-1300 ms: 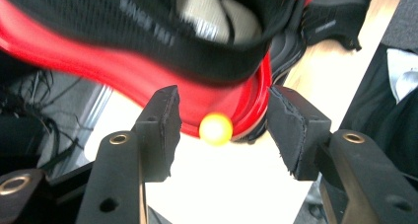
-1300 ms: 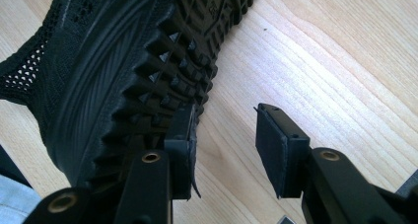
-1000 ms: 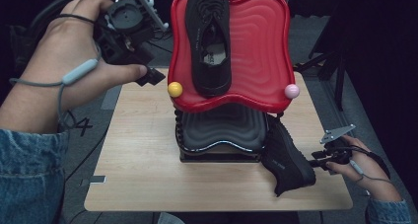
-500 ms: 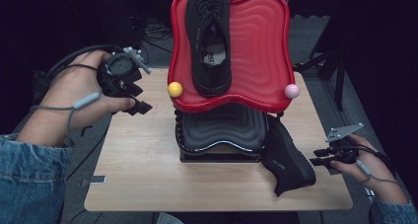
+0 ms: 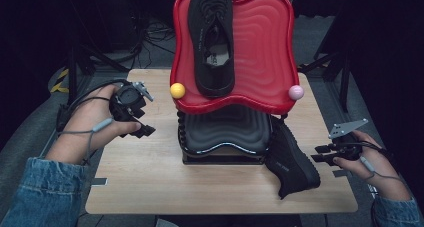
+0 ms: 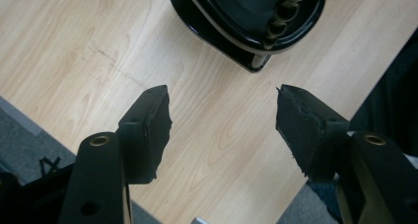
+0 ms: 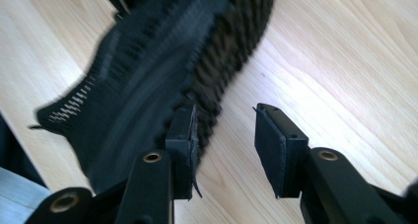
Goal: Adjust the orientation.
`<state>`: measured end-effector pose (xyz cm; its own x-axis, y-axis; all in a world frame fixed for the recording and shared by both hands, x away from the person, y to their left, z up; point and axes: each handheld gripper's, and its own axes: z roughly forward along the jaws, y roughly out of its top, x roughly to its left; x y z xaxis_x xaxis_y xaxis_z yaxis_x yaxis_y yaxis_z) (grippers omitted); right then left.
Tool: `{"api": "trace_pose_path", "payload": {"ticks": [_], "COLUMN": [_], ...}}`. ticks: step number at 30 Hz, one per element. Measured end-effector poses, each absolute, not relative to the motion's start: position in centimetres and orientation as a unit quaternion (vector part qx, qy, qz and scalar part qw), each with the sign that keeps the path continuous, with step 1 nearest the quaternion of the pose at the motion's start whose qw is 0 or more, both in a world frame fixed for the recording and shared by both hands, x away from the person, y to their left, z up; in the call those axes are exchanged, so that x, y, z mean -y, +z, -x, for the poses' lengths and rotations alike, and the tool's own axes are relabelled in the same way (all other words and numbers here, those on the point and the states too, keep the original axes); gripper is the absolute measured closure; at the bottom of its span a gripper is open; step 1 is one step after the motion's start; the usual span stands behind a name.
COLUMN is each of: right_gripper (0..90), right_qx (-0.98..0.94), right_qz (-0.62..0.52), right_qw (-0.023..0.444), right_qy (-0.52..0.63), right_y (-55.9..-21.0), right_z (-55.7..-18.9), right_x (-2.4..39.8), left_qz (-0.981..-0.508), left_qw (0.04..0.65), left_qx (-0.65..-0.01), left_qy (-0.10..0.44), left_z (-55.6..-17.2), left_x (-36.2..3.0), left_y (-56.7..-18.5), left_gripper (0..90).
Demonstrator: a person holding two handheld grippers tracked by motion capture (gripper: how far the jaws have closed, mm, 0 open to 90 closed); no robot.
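A two-tier shoe rack stands at the middle of the wooden worktop (image 5: 150, 187), its red upper tray (image 5: 260, 52) tilted toward the camera above a black lower tray (image 5: 225, 132). One black shoe (image 5: 212, 37) lies lengthwise on the red tray, toe end toward the person, with a yellow knob (image 5: 177, 90) at the tray's near left corner and a pink knob (image 5: 296, 92) at its near right corner. A second black shoe (image 5: 292, 159) lies on the worktop just beside the rack's right side, tipped on its edge against the lower tray. The left claw (image 5: 142, 129) is held over the worktop's left part, near the rack but apart from it; in the left gripper view its jaws stand wide with nothing between them, bare wood below and the black tray's corner (image 6: 251, 21) beyond. The right claw (image 5: 320, 154) sits at the worktop's right edge, near the fallen shoe; in the right gripper view its jaws are parted to a moderate gap and empty (the picture is blurred), the left jaw lying just beside the shoe's knit upper (image 7: 148, 76), though contact cannot be told.
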<state>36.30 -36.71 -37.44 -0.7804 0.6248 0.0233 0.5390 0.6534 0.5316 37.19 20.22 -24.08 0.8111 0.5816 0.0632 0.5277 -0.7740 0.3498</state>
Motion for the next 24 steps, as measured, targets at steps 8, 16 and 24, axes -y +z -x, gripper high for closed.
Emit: {"api": "trace_pose_path", "payload": {"ticks": [8,16,24], "right_gripper": [71.7,87.7,90.0], "right_qx": [-0.903,-0.9,-0.905], "right_qz": [-0.311,-0.31,-0.312], "right_qw": [0.064,0.045,0.042], "right_qy": [0.29,0.302,0.286], "right_y": [-36.4,-35.5,-37.0], "right_z": [-35.8,-35.4,-36.6], "right_x": [35.3,34.0,32.1], "left_qz": [-0.933,-0.932,-0.934], "left_qw": [0.138,0.144,0.125], "left_qx": [-0.318,-0.322,-0.326], "left_qy": [0.096,0.08,0.08], "left_z": [-37.4,-37.7,-37.6], "left_x": [-20.3,-20.0,-19.9], "left_y": [-27.1,-29.3,-31.3], "left_gripper": [35.4,33.7,31.1]}}
